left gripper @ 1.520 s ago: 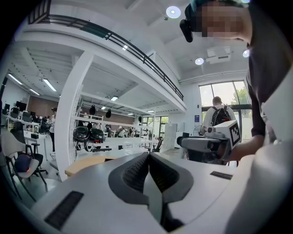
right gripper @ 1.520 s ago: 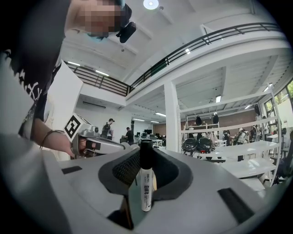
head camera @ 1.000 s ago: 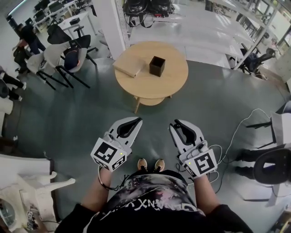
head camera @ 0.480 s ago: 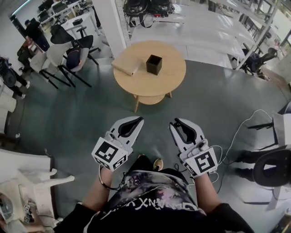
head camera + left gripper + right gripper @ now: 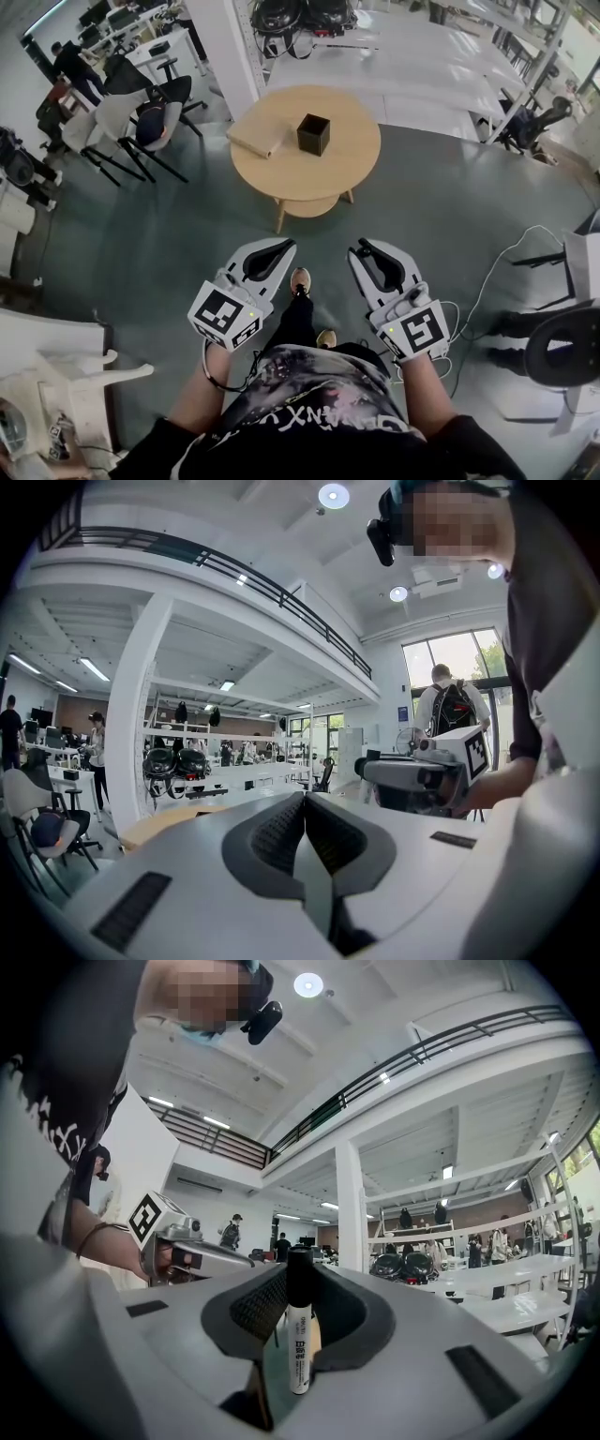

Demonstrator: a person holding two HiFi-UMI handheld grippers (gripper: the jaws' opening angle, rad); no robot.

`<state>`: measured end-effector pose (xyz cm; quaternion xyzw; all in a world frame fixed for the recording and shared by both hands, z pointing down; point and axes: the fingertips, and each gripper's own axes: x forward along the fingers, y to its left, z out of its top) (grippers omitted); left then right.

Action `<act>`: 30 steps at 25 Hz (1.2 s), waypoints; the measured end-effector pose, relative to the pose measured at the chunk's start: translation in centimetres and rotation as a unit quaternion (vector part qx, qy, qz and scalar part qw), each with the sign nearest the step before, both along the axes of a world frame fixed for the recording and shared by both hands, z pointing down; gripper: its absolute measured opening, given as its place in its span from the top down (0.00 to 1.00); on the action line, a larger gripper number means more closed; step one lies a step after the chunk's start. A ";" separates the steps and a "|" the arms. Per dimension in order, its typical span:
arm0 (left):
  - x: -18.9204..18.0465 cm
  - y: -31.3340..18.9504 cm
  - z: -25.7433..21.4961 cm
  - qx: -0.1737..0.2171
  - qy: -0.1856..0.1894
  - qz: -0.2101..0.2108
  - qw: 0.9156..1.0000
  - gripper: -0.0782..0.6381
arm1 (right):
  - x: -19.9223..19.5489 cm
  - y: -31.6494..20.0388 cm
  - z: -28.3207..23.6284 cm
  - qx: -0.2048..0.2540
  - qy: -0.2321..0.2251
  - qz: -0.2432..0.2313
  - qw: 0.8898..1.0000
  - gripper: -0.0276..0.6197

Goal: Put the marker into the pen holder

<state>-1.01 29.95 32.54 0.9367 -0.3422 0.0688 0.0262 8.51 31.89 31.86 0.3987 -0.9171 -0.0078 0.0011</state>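
A black square pen holder [image 5: 313, 134] stands on a round wooden table [image 5: 319, 173] some way ahead of me. Both grippers are held low in front of my body, well short of the table. My right gripper [image 5: 367, 253] is shut on a white marker with a black cap [image 5: 298, 1327], which stands upright between the pads. My left gripper [image 5: 279, 247] is shut with nothing in it; its pads [image 5: 281, 829] meet along the middle. Each gripper shows in the other's view: the right gripper [image 5: 419, 776] and the left gripper [image 5: 180, 1243].
A tan flat box [image 5: 257, 138] lies on the table left of the holder. Chairs [image 5: 141, 112] stand at the left with people beyond them. White tables [image 5: 422, 56] fill the back. A cable [image 5: 487, 272] and an office chair [image 5: 561, 349] are at the right.
The person has stepped forward: one foot now shows between the grippers, and the table has shifted slightly left in view. Both grippers keep their pose and grip.
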 end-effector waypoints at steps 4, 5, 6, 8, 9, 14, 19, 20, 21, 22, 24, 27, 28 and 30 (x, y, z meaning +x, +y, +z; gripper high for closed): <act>0.2 -0.7 0.4 0.004 0.001 -0.002 1.000 0.86 | 0.1 -0.7 0.5 0.003 -0.001 -0.002 1.000 0.84; 0.1 -1.0 0.6 0.004 0.001 -0.003 1.000 0.86 | 0.1 -1.1 0.7 0.003 -0.001 -0.002 1.000 0.84; 0.1 -1.3 0.8 0.005 0.002 -0.004 1.000 0.86 | 0.0 -1.4 0.9 0.002 -0.001 -0.003 1.000 0.84; -0.1 -2.2 1.1 0.004 0.003 -0.008 1.000 0.86 | -0.2 -2.2 1.3 0.001 0.000 -0.004 1.000 0.84; -0.2 -2.6 1.2 0.003 0.005 -0.009 1.000 0.86 | -0.3 -2.7 1.4 0.000 0.001 -0.005 1.000 0.84; -0.2 -5.1 1.2 0.001 0.004 -0.013 1.000 0.86 | -0.3 -5.2 1.3 -0.002 0.001 -0.007 1.000 0.84; -0.4 -7.8 1.5 -0.001 0.003 -0.013 1.000 0.86 | -0.5 -7.8 1.5 -0.005 0.000 -0.005 1.000 0.84; -0.5 -8.4 1.6 -0.002 0.003 -0.012 1.000 0.86 | -0.5 -8.4 1.6 -0.006 0.000 -0.004 1.000 0.84; -0.5 -9.0 1.7 -0.003 0.003 -0.011 1.000 0.86 | -0.6 -9.0 1.7 -0.008 0.000 -0.004 1.000 0.84; -0.5 -9.6 1.8 -0.004 0.004 -0.011 1.000 0.86 | -0.6 -9.6 1.9 -0.009 0.000 -0.004 1.000 0.84; -0.6 -10.8 2.1 -0.005 0.005 -0.010 1.000 0.86 | -0.8 -10.7 2.1 -0.011 0.002 -0.004 1.000 0.84; -0.8 -12.9 2.3 -0.007 0.007 -0.008 1.000 0.86 | -1.2 -12.7 2.2 -0.011 0.003 -0.003 1.000 0.84; -0.9 -13.7 2.4 -0.008 0.008 -0.008 1.000 0.86 | -1.3 -13.5 2.3 -0.012 0.003 -0.002 1.000 0.84; -1.1 -15.2 2.5 -0.008 0.009 -0.006 1.000 0.86 | -1.5 -15.0 2.3 -0.013 0.004 -0.001 1.000 0.84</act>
